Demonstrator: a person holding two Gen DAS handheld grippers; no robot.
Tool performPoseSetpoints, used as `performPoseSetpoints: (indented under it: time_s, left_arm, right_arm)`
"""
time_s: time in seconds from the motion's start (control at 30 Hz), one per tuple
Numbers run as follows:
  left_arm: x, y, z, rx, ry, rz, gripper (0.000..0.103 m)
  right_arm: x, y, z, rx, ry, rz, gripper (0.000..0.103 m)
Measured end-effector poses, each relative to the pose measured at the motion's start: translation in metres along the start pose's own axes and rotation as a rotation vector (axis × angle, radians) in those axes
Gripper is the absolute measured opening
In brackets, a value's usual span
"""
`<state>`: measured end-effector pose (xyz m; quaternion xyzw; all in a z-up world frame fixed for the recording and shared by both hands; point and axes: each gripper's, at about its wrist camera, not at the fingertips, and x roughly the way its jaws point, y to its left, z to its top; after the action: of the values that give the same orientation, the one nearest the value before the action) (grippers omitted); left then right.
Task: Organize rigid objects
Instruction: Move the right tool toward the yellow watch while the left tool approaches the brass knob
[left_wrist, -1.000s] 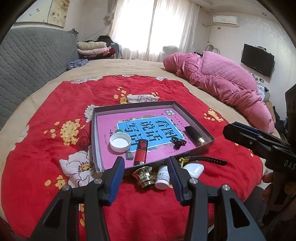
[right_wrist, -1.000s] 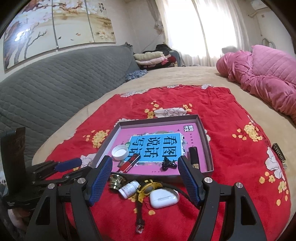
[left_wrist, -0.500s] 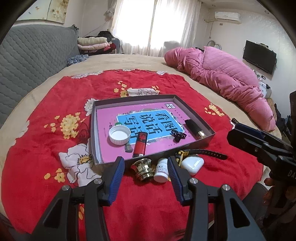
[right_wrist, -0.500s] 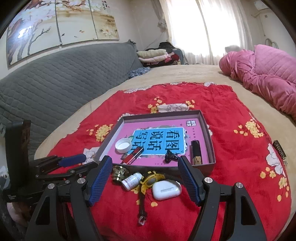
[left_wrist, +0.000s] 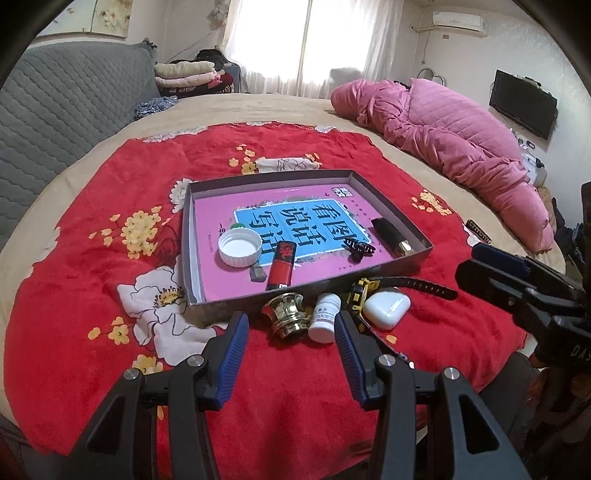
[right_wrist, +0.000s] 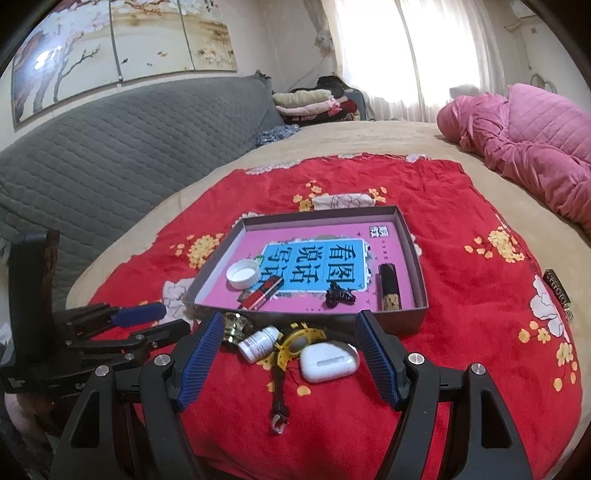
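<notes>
A shallow grey box (left_wrist: 391, 212) (right_wrist: 415, 254) with a pink printed floor lies on the red flowered blanket. Inside it lie a white cap (left_wrist: 239, 246), a red tube (left_wrist: 281, 265), a black hair clip (left_wrist: 358, 249) and a black and gold tube (left_wrist: 389, 236). In front of the box lie a gold knob (left_wrist: 287, 315), a small white bottle (left_wrist: 325, 317) (right_wrist: 258, 343), a yellow and black watch (right_wrist: 295, 341) and a white earbud case (left_wrist: 386, 309) (right_wrist: 328, 361). My left gripper (left_wrist: 290, 332) stands open just short of the knob and bottle, holding nothing. My right gripper (right_wrist: 290, 341) is open above the bottle, watch and case.
A pink quilt (left_wrist: 454, 136) is heaped at the bed's far right. A grey padded headboard (right_wrist: 110, 147) runs along the left. A dark comb (right_wrist: 557, 291) lies at the blanket's right edge. Folded clothes (left_wrist: 188, 74) are stacked at the back.
Both cameras have drawn back slightly, so the box and the loose items sit a little farther up and smaller. Both grippers stay open and nothing was picked up.
</notes>
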<state>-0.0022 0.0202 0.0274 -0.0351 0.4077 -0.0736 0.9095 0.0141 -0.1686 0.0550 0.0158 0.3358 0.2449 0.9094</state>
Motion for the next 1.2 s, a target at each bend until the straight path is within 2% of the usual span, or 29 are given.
performPoseSetpoints:
  time_s: [0.57,0.77,1.03,1.07,1.2]
  left_arm:
    - [0.018,-0.001,-0.008,-0.004,0.062,-0.012,0.048]
    - [0.033,0.001,-0.011,-0.013,0.096,-0.019,0.048]
    - [0.05,0.004,-0.012,-0.024,0.118,-0.028,0.048]
    - [0.052,0.005,-0.012,-0.027,0.12,-0.032,0.048]
    - [0.059,0.01,-0.011,-0.059,0.13,-0.048,0.048]
  right_arm:
    - [0.04,0.008,-0.022,-0.033,0.165,0.029,0.075]
    - [0.062,0.01,-0.033,-0.049,0.258,0.016,0.075]
    - [0.075,0.014,-0.037,-0.067,0.29,0.014,0.075]
    - [0.076,0.014,-0.037,-0.069,0.291,0.017,0.074]
    - [0.086,0.015,-0.04,-0.074,0.328,0.013,0.056]
